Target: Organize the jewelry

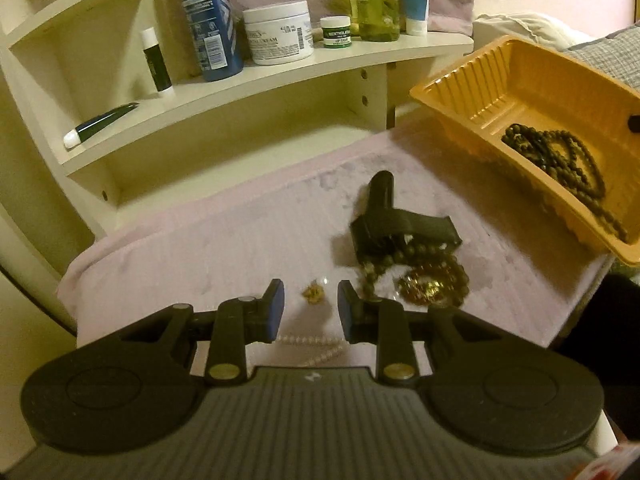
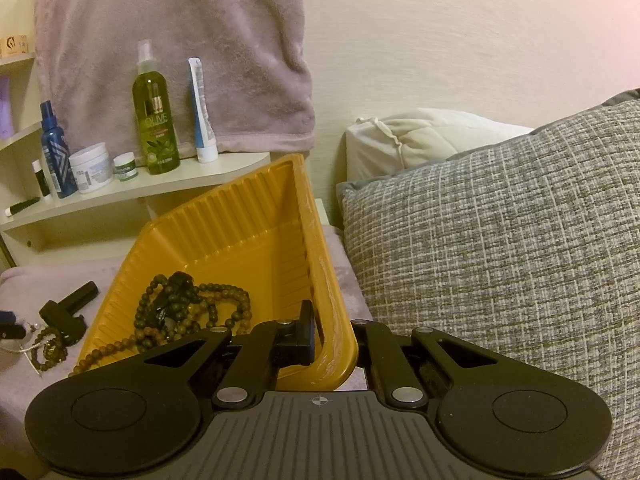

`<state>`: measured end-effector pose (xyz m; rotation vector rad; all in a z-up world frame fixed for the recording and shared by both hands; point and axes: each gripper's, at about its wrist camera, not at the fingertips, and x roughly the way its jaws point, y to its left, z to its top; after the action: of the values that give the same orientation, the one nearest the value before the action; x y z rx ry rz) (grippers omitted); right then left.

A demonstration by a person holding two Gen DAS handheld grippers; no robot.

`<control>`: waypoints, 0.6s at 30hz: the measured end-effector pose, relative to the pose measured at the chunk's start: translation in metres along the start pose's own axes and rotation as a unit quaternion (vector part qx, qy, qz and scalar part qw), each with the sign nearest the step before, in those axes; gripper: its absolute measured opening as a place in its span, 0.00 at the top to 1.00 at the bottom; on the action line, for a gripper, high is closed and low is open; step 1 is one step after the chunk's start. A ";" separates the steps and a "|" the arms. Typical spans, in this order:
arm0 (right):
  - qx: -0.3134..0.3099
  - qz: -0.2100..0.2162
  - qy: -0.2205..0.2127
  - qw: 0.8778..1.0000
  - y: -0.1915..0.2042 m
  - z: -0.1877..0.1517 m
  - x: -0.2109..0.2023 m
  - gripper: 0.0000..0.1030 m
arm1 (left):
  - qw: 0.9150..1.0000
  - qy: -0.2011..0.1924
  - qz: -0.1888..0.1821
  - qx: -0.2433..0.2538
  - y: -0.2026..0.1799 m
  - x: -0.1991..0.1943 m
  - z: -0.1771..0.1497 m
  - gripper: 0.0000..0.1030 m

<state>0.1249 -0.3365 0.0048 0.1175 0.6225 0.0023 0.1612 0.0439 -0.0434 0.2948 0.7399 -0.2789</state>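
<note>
Left gripper (image 1: 311, 307): sitting nearest the left wrist camera, pointing down at the pink towel (image 1: 224, 240); its jaws are standing a little apart with nothing between the pads.
Gold trinket (image 1: 313, 294): lying on the towel in the gap just ahead of the left fingertips, touching neither.
Pearl strand (image 1: 316, 346): lying on the towel under the left gripper, partly hidden by it.
Bead pile (image 1: 430, 276): brown beads and something gold are lying tangled on the towel to the right of the left gripper, against a black clamp (image 1: 394, 220).
Right gripper (image 2: 334, 336): its jaws are pinching the near corner wall of the yellow tray (image 2: 256, 216); one finger is sitting inside the wall, the other outside.
Yellow tray: tilting, with its far end raised, at the towel's right edge beside a grey cushion (image 2: 500, 240).
Bead necklaces (image 2: 188, 312): lying heaped in the tray's low end, dark green and brown strands mixed.
Shelf (image 1: 280, 76): standing behind the towel, carrying bottles, jars and tubes.
</note>
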 end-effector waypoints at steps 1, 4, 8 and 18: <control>0.000 0.000 0.000 1.000 0.000 0.000 0.000 0.94 | 1.000 0.003 0.002 0.004 -0.001 0.003 0.001 0.75; 0.000 0.000 0.000 1.000 0.000 0.000 0.000 0.94 | 1.000 0.008 0.004 0.020 -0.003 0.011 0.004 0.75; 0.001 0.000 0.001 1.000 -0.002 -0.001 0.001 0.94 | 1.000 0.019 0.000 0.023 -0.002 0.018 0.004 0.79; 0.002 0.000 0.002 1.000 -0.004 -0.001 0.002 0.94 | 1.000 0.019 0.000 0.012 -0.003 0.015 0.006 0.92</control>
<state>0.1257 -0.3402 0.0027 0.1207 0.6255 0.0022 0.1747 0.0373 -0.0506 0.3228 0.7755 -0.2828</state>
